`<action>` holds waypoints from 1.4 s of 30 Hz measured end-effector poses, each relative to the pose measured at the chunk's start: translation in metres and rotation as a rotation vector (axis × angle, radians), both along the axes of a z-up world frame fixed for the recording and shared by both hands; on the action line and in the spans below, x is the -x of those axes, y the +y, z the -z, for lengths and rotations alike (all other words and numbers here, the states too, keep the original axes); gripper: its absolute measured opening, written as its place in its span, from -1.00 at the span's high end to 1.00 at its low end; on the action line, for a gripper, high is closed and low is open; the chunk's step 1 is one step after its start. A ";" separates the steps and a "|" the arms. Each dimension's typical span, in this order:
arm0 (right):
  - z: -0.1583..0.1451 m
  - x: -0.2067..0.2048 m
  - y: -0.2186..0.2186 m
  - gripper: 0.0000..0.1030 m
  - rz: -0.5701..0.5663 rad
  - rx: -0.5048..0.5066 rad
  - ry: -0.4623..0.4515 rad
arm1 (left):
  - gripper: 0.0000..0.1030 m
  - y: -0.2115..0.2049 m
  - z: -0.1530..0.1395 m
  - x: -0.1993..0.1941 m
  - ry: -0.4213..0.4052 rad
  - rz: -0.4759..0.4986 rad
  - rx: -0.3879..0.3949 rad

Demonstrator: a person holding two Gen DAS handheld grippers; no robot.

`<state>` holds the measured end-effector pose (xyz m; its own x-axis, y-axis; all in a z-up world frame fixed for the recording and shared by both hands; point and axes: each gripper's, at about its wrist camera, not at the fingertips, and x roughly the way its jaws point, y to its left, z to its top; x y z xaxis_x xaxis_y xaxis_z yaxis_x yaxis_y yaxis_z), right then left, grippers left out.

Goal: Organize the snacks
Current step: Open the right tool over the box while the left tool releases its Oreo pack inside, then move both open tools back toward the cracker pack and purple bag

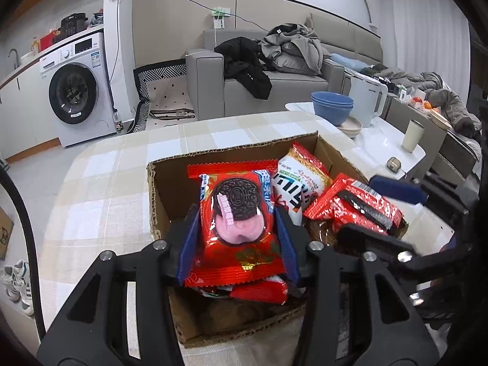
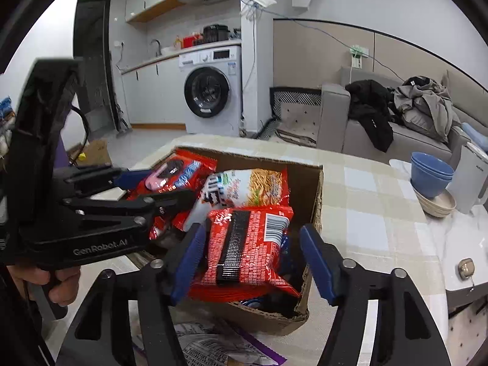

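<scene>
A cardboard box stands on the checked tablecloth with several snack packets in it. My left gripper is shut on a red Oreo packet, its blue pads pressing both sides, held over the box's near left part. My right gripper stands open over the box's right side. A red packet with a black strip lies between its fingers, and the right pad is clear of it. A white and red noodle snack packet leans in the middle.
Stacked blue bowls on beige plates and a white kettle stand at the table's far right, with a pale cup beyond. A purple-edged packet lies on the table in front of the box. A hand holds the left gripper.
</scene>
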<state>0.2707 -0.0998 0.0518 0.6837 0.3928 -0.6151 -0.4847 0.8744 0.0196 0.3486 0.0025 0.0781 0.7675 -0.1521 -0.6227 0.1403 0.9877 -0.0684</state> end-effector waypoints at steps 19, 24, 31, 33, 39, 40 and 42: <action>-0.018 0.048 -0.063 -0.99 0.108 -0.159 0.045 | -0.99 0.001 -0.005 0.088 -0.002 0.009 0.079; -0.015 0.067 -0.071 -0.99 0.093 -0.157 0.087 | -0.99 0.002 -0.002 0.118 0.001 0.008 0.078; -0.001 0.090 -0.069 -0.99 0.083 -0.111 0.138 | -0.99 0.008 0.006 0.159 0.007 -0.010 0.074; 0.001 0.093 -0.068 -0.99 0.088 -0.089 0.141 | -0.99 0.013 0.009 0.165 0.021 -0.017 0.079; 0.008 0.092 -0.068 -0.99 0.094 -0.083 0.164 | -0.99 0.024 0.017 0.177 0.034 -0.050 0.050; 0.012 0.090 -0.067 -0.99 0.097 -0.078 0.176 | -0.99 0.027 0.017 0.177 0.034 -0.051 0.048; 0.019 0.085 -0.063 -0.99 0.101 -0.072 0.206 | -0.99 0.031 0.018 0.178 0.038 -0.056 0.041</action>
<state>0.1852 -0.1631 0.0329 0.5852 0.3765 -0.7181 -0.3738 0.9112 0.1731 0.1706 0.0336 0.0604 0.7515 -0.1359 -0.6456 0.0817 0.9902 -0.1134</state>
